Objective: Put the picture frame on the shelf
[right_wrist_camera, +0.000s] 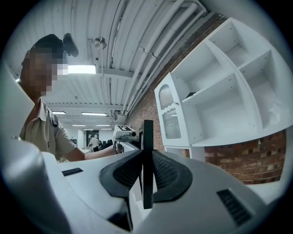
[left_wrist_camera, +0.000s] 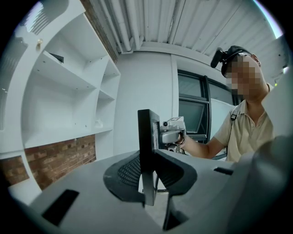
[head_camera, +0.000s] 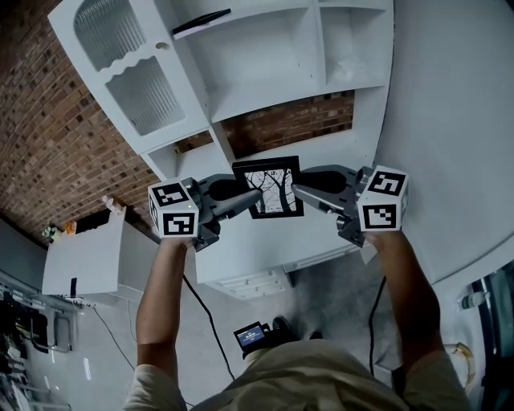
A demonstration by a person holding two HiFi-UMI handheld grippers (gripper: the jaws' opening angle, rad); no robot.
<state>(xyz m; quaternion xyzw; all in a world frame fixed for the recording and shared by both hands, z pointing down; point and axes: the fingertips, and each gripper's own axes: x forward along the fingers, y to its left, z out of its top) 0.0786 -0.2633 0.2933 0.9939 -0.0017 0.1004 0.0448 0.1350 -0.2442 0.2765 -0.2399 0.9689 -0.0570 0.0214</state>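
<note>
A black picture frame (head_camera: 269, 189) with a tree drawing hangs in the air in front of the white shelf unit (head_camera: 265, 72), level with its lower counter. My left gripper (head_camera: 250, 196) is shut on the frame's left edge. My right gripper (head_camera: 297, 189) is shut on its right edge. The left gripper view shows the frame (left_wrist_camera: 147, 146) edge-on, clamped between the dark pads (left_wrist_camera: 126, 176). In the right gripper view the frame (right_wrist_camera: 147, 151) also stands edge-on between the pads (right_wrist_camera: 169, 176), and the shelf (right_wrist_camera: 229, 105) lies to the right.
A thin black object (head_camera: 201, 22) lies on an upper shelf. A glass-door cabinet (head_camera: 128, 72) forms the unit's left part, against a brick wall (head_camera: 48, 144). A white block (head_camera: 88, 257) stands low at left. A small device (head_camera: 253, 335) and cables lie on the floor.
</note>
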